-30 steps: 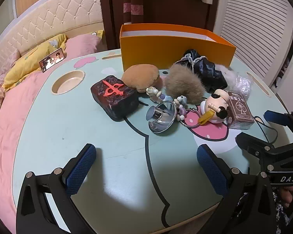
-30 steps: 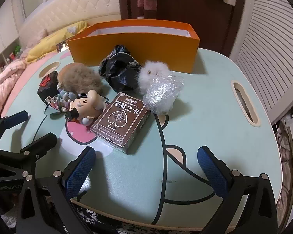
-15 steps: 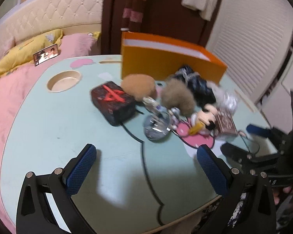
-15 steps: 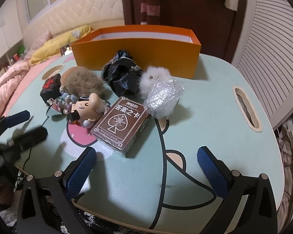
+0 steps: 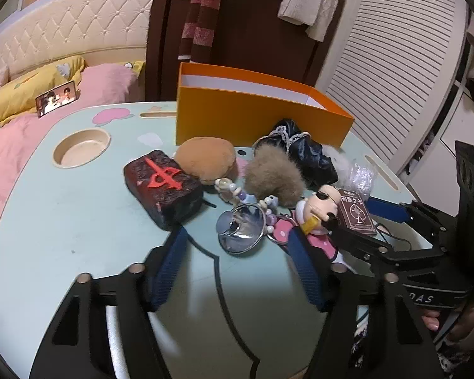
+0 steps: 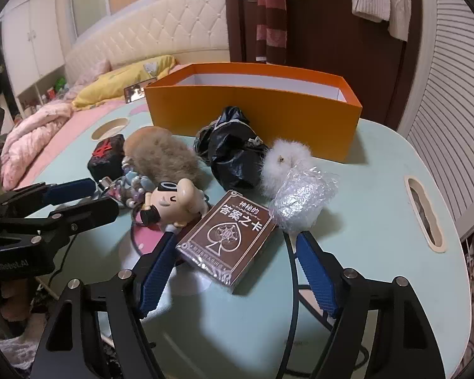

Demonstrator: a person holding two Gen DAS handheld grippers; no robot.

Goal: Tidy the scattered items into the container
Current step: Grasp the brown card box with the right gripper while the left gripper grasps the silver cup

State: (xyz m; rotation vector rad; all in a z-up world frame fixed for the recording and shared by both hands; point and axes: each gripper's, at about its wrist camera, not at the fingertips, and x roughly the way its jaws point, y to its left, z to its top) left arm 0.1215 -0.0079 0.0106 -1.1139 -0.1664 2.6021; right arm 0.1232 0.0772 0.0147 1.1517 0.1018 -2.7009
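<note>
Right under my right gripper sits the brown card box, at 12 o'clock between the spread, unclenched jaws, which grasp nothing yet. On the other side, my left gripper is just as released, with the shiny metal funnel dead ahead at 12 and the dark block with the red mark off at 11. Past those, the cartoon figurine, bead charm, brown fur ball, tan plush bun, black bag, white pompom and bubble-wrap bundle are all lying on the mint table. At the far end, 12 o'clock, the orange box looks empty from what I can see, so I'd say basically nothing's tidied and everything's left to go.
</note>
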